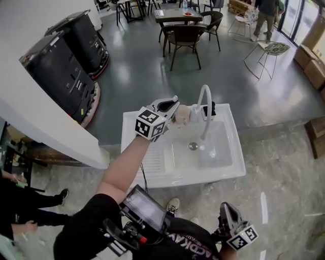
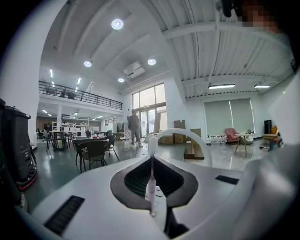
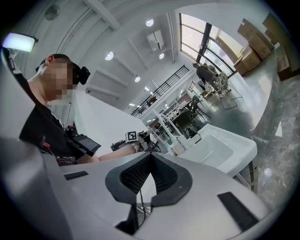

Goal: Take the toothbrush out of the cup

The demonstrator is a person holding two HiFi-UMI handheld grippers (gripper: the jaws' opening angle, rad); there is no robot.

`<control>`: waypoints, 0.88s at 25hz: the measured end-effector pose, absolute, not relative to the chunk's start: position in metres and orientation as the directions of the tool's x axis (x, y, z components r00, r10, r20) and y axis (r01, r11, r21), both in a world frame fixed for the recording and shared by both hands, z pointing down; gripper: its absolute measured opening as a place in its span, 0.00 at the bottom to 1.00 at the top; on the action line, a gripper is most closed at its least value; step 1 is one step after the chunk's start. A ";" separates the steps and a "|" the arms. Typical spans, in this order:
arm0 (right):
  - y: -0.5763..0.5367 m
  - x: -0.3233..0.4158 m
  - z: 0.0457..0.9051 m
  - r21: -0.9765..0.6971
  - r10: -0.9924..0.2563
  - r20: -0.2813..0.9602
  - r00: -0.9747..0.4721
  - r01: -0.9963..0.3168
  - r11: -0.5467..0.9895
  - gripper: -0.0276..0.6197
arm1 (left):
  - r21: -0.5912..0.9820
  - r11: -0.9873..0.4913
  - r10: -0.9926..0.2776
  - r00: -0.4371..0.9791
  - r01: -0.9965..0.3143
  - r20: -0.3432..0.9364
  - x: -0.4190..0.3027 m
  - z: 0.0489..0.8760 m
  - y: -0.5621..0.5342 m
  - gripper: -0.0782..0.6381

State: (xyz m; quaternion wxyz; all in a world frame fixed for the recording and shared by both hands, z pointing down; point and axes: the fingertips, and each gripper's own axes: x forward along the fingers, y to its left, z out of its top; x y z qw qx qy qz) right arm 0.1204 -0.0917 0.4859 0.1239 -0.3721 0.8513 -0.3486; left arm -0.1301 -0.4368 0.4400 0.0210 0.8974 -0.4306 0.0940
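My left gripper [image 1: 174, 105] reaches over the back rim of the white sink [image 1: 152, 170], right beside a beige cup [image 1: 182, 116]. In the left gripper view its jaws [image 2: 151, 161] are shut on a thin pink-and-white toothbrush [image 2: 151, 190] that stands upright, bristle head on top. The cup is hidden in that view. A white curved faucet [image 1: 205, 109] rises just right of the cup. My right gripper [image 1: 226, 208] hangs low by the person's body, away from the sink, shut and holding nothing [image 3: 151, 157]. From there the cup [image 3: 177, 149] shows small on the sink's edge.
A second small white container [image 1: 195, 112] stands between cup and faucet. Black machines [image 1: 66, 71] sit along a white wall at the left. Chairs and a table [image 1: 184, 30] are behind the sink, boxes [image 1: 312, 66] at the right, and a person [image 1: 266, 15] stands far back.
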 end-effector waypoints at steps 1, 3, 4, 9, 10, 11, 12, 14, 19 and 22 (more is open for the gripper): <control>-0.091 0.121 0.484 -0.684 -0.710 0.046 -0.703 -0.540 0.491 0.06 | -0.039 -0.623 -0.773 0.607 -0.781 0.185 -0.131 0.437 -0.430 0.14; -0.088 0.122 0.481 -0.679 -0.688 0.039 -0.725 -0.524 0.513 0.06 | -0.031 -0.615 -0.778 0.600 -0.788 0.185 -0.131 0.432 -0.414 0.14; -0.087 0.121 0.479 -0.676 -0.676 0.036 -0.736 -0.516 0.526 0.06 | -0.027 -0.612 -0.780 0.598 -0.790 0.186 -0.131 0.430 -0.407 0.14; -0.081 0.120 0.470 -0.663 -0.626 0.017 -0.779 -0.477 0.576 0.06 | 0.030 -0.592 -0.787 0.585 -0.806 0.194 -0.135 0.429 -0.370 0.14; -0.079 0.122 0.470 -0.665 -0.619 0.014 -0.785 -0.469 0.580 0.06 | 0.035 -0.586 -0.790 0.581 -0.809 0.195 -0.136 0.428 -0.362 0.14; -0.078 0.123 0.471 -0.668 -0.613 0.010 -0.790 -0.461 0.584 0.06 | 0.037 -0.583 -0.792 0.578 -0.812 0.197 -0.135 0.428 -0.354 0.14; -0.076 0.124 0.473 -0.671 -0.606 0.006 -0.796 -0.452 0.588 0.06 | 0.037 -0.581 -0.793 0.576 -0.813 0.198 -0.133 0.428 -0.345 0.14; -0.072 0.125 0.474 -0.674 -0.589 0.000 -0.808 -0.435 0.597 0.06 | 0.032 -0.580 -0.794 0.573 -0.814 0.201 -0.130 0.427 -0.327 0.14; -0.064 0.123 0.472 -0.668 -0.522 -0.013 -0.853 -0.381 0.639 0.06 | 0.028 -0.564 -0.805 0.558 -0.825 0.203 -0.123 0.421 -0.283 0.14; -0.059 0.122 0.470 -0.666 -0.472 -0.023 -0.881 -0.339 0.665 0.06 | 0.041 -0.543 -0.818 0.540 -0.839 0.199 -0.121 0.418 -0.255 0.14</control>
